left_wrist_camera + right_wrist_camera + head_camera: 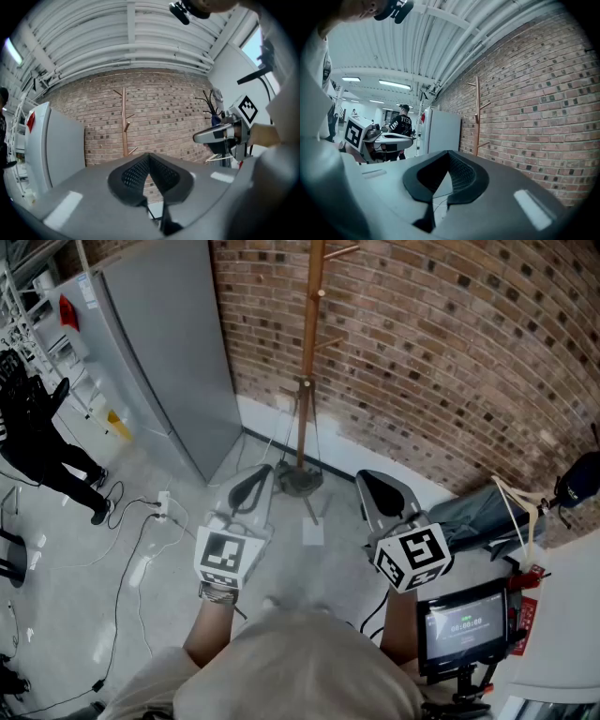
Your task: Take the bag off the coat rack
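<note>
A bare wooden coat rack stands against the brick wall on a round base; no bag hangs on its pegs. A grey-blue bag-like bundle with cream straps lies low at the right by the wall. My left gripper and right gripper are held side by side in front of the rack's base, both shut and empty. In the left gripper view the rack is straight ahead beyond my shut left gripper. In the right gripper view the rack stands to the right of my shut right gripper.
A tall grey cabinet stands left of the rack. A person in black stands at the far left. Cables and a power strip lie on the floor. A small screen on a stand is at the lower right.
</note>
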Demonstrator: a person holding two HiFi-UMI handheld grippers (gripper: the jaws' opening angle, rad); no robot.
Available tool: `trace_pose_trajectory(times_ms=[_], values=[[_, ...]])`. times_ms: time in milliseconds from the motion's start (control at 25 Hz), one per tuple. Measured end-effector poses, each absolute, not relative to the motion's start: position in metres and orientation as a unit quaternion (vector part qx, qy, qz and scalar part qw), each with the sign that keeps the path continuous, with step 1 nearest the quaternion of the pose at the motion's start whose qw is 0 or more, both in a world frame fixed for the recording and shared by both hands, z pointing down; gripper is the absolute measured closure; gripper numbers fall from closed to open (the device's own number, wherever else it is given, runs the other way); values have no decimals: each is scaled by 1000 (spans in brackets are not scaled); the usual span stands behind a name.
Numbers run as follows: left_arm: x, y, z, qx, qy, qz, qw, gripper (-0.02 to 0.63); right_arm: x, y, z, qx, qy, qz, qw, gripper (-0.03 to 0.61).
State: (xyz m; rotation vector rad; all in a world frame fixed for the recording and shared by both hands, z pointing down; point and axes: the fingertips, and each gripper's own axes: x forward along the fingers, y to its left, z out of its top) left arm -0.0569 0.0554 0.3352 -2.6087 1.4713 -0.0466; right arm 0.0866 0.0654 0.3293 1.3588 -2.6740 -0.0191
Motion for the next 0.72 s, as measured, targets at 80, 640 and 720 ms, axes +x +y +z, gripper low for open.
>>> trace_pose_trajectory(times_ms=[80,640,720], values=[[-53,53,338,-870,487,-16,76,615,85,63,329,450,-891,-6,67,578],[-53,51,353,-890,451,-32,65,615,73,54,328,445,-894,4,39,575],[-59,51,354,-891,447,-32,69,615,69,52,330,452,-891,2,40,576]])
